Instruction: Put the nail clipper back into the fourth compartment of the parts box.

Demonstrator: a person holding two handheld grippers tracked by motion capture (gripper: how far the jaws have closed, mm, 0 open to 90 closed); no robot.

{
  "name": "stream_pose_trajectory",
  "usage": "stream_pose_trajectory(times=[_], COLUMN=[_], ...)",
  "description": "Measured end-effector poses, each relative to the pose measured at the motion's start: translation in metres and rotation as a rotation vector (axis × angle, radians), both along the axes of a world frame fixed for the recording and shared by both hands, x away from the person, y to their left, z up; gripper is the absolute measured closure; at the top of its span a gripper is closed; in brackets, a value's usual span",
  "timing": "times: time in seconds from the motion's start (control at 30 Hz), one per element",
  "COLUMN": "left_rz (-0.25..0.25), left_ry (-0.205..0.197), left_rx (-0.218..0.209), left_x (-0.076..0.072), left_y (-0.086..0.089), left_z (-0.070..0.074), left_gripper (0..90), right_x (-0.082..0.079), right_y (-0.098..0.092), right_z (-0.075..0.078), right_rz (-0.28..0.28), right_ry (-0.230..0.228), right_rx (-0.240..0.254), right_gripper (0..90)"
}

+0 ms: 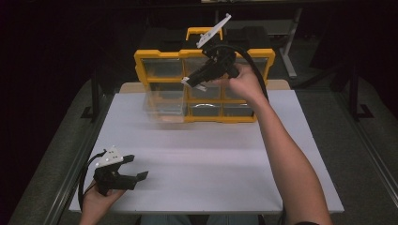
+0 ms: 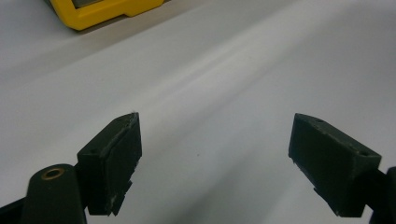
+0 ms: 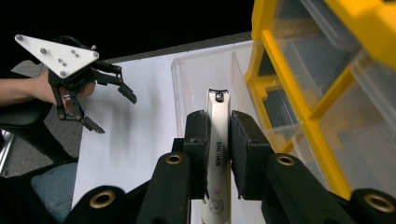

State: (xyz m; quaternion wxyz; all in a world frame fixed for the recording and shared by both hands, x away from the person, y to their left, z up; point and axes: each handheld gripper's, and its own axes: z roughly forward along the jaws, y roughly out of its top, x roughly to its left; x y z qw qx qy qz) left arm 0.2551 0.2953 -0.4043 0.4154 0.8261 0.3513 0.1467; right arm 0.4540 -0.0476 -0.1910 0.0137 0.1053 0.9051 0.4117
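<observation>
Yellow organizer (image 1: pixel 162 55): clear drawer (image 3: pixel 205 79) pulled out just beyond right claw (image 3: pixel 218 154), which pinches a nail clipper (image 3: pixel 218 140) over it. Step: depositing (my guess). Next: lower, release. Left claw (image 2: pixel 215 163) spread, idle over tabletop (image 2: pixel 233 70).

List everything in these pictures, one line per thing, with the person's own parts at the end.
Drawer cabinet: one, yellow frame with clear drawers, far middle of the table.
Pulled-out drawer: one, clear, sticking out of the cabinet's lower left.
Nail clipper: one, white and silver, clamped in the right gripper above the open drawer.
Table: one, white top.
Left gripper: one, black with a grey plate, open, low over the table's near left corner.
Right gripper: one, black, shut on the nail clipper in front of the cabinet.
Hands: two, left hand and right hand, each holding a gripper.
</observation>
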Motion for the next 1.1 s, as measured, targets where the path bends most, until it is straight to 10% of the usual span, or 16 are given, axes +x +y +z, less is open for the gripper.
stream_pose_trajectory(times=[1.1], left_rz=[-0.001], left_ry=[-0.004], left_rx=[-0.011], left_x=[-0.001], left_y=[0.002], left_z=[0.000], left_gripper=[17.0], right_x=[0.013], right_y=[0.066], right_z=[0.005], right_rz=[0.046], right_ry=[-0.013], right_rx=[-0.005], right_gripper=[75.9])
